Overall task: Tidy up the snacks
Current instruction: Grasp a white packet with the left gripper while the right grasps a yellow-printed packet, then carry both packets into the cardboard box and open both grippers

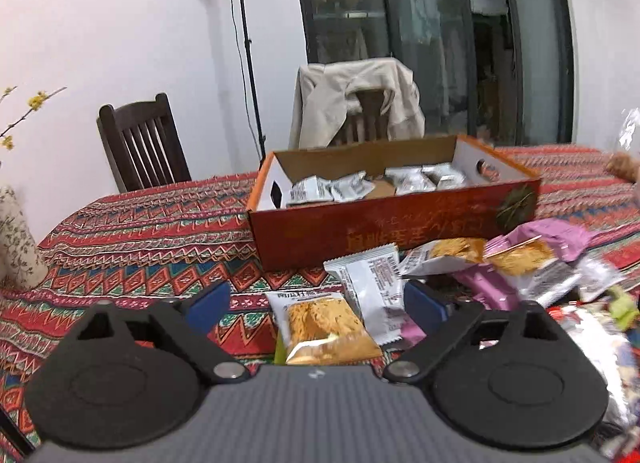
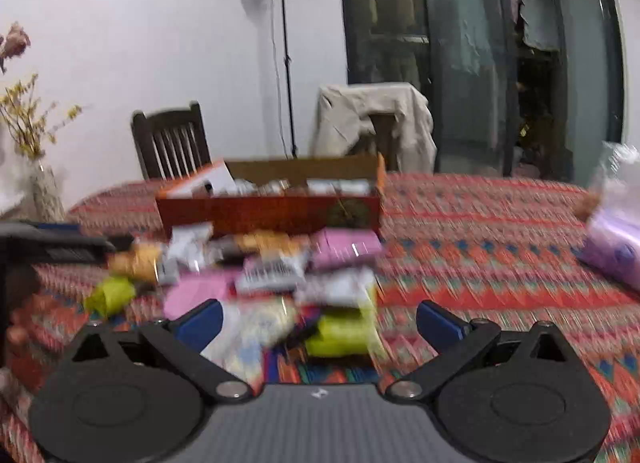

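An open red cardboard box (image 1: 384, 231) stands on the patterned tablecloth with several silver snack packets (image 1: 328, 188) inside. A pile of loose snack packets (image 1: 496, 263) lies in front of it. My left gripper (image 1: 318, 305) is open, low over a clear packet of golden crisp snack (image 1: 326, 327) and a white packet (image 1: 374, 283) that lie between its blue fingers. In the blurred right wrist view, my right gripper (image 2: 318, 321) is open above the near side of the pile (image 2: 264, 263), over a yellow-green packet (image 2: 344, 333); the box (image 2: 272, 211) stands behind.
Two wooden chairs (image 1: 144, 139) stand behind the table, one draped with a beige jacket (image 1: 356, 99). A floral vase (image 1: 16, 239) stands at the left edge. A purple bag (image 2: 616, 251) lies at the right. The left gripper's body (image 2: 44, 247) shows at the right view's left.
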Demonstrator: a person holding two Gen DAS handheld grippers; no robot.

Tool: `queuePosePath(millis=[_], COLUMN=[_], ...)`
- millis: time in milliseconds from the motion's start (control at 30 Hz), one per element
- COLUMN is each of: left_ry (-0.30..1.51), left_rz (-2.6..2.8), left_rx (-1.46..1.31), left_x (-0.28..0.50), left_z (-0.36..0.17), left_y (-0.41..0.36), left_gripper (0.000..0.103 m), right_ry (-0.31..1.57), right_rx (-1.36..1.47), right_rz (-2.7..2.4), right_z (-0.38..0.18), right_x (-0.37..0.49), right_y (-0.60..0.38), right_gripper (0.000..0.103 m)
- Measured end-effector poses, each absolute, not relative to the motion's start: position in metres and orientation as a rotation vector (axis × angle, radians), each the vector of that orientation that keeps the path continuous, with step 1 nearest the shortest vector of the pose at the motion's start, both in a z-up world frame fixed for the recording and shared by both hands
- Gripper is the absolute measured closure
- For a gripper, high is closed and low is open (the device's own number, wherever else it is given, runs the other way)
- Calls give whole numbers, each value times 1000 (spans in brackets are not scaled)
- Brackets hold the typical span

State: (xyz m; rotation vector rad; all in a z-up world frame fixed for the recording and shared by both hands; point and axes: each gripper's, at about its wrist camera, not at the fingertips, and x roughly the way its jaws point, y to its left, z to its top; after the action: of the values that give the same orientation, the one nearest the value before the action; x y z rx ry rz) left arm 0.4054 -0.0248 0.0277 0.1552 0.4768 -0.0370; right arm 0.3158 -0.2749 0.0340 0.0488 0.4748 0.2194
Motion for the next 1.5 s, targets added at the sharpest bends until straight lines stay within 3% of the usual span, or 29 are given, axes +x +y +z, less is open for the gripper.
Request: queuePosePath(millis=[200,267,400,433,500,600,667,1000,1500], left_ry=[517,547,589,586,576,574,561,497,512], left_rz=[-34,-30,-52,-41,-26,-30,-31,-44,-101], left_rx=[155,142,102,101,121,88,74,46,-18], left_x=[425,430,436,436,435,432,428,372,282], left_z=[5,-1,-5,-5,-6,-2,3,27,46], left_y=[-26,-23,-16,-15,-15,-9,-5,-1,-8], left_gripper=[12,27,41,52,61,67,81,86,86], right_ry=[522,542,565,576,593,588,578,489,458], right_rx=[-26,-53,-95,-96,-86,-72,-59,-39,-45], right_rz=[287,280,262,263,269,269,268,303,360], right_z=[27,22,10,7,3,2,6,37,53], right_x=[374,388,410,415,420,420,416,351,260], right_y=[-234,-224,-213,-212,-212,-215,-218,-231,-240], right_gripper=[29,37,43,45,57,60,61,61,61])
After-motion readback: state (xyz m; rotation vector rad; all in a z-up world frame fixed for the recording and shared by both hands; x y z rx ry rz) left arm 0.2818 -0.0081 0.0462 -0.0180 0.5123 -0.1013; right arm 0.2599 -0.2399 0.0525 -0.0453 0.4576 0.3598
